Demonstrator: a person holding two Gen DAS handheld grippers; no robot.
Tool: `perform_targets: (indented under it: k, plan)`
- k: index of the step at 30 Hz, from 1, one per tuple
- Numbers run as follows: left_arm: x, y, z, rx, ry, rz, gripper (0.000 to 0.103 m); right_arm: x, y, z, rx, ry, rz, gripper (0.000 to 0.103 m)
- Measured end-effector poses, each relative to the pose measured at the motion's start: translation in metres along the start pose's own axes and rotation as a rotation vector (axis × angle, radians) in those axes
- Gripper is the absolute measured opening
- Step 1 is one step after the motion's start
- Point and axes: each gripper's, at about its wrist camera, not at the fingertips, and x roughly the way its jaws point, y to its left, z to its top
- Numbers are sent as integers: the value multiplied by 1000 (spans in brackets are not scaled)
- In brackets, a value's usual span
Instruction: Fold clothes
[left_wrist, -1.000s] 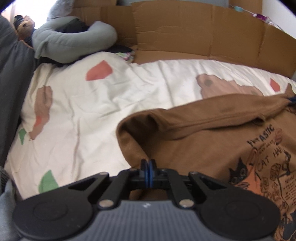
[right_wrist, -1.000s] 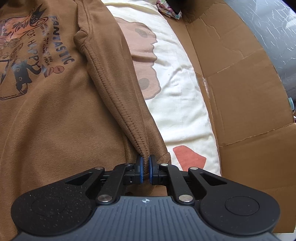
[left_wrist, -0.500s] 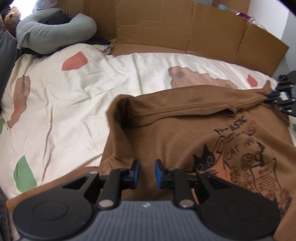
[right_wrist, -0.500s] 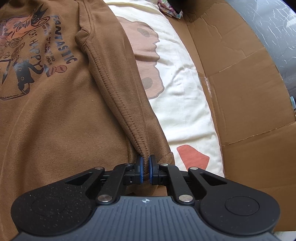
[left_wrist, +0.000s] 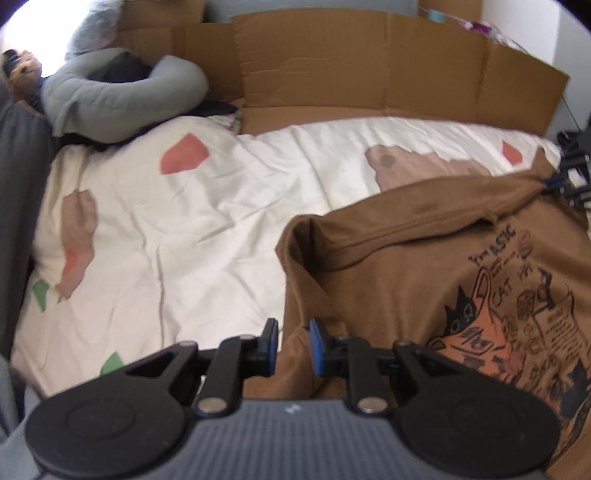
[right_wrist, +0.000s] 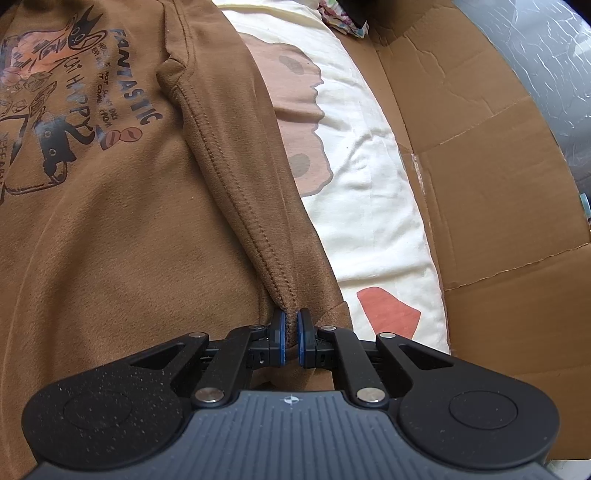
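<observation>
A brown sweatshirt (left_wrist: 388, 258) with a cat print and lettering lies on the bed, a sleeve folded across its top. My left gripper (left_wrist: 293, 332) hovers over the sweatshirt's left edge. Its jaws are opening and stand apart; cloth lies below the gap, and the pads do not press on it. In the right wrist view, my right gripper (right_wrist: 290, 321) is shut on a stitched fold of the sweatshirt (right_wrist: 129, 221) near its right edge. The right gripper's tip (left_wrist: 552, 181) also shows at the far right of the left wrist view, pinching the cloth.
A cream quilt (left_wrist: 184, 221) with coloured patches covers the bed. Cardboard panels (left_wrist: 369, 66) wall the far side and continue along the right (right_wrist: 480, 184). A grey curved pillow (left_wrist: 122, 99) and a plush toy (left_wrist: 22, 66) sit at the far left corner.
My left gripper was shut on the sweatshirt's folded corner, then let it go, spread its jaws and drew back a little. The right gripper kept its grip and did not move.
</observation>
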Motion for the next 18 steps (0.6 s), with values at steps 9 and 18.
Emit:
perform_targets:
  k: [9,18]
  plan:
    - [30,-4,4,89,-4,-52,34,3,-1,-1,6,-1,4,5]
    - [55,-14,6,134,32,-92,33,6,-4,-1,25,-1,7,5]
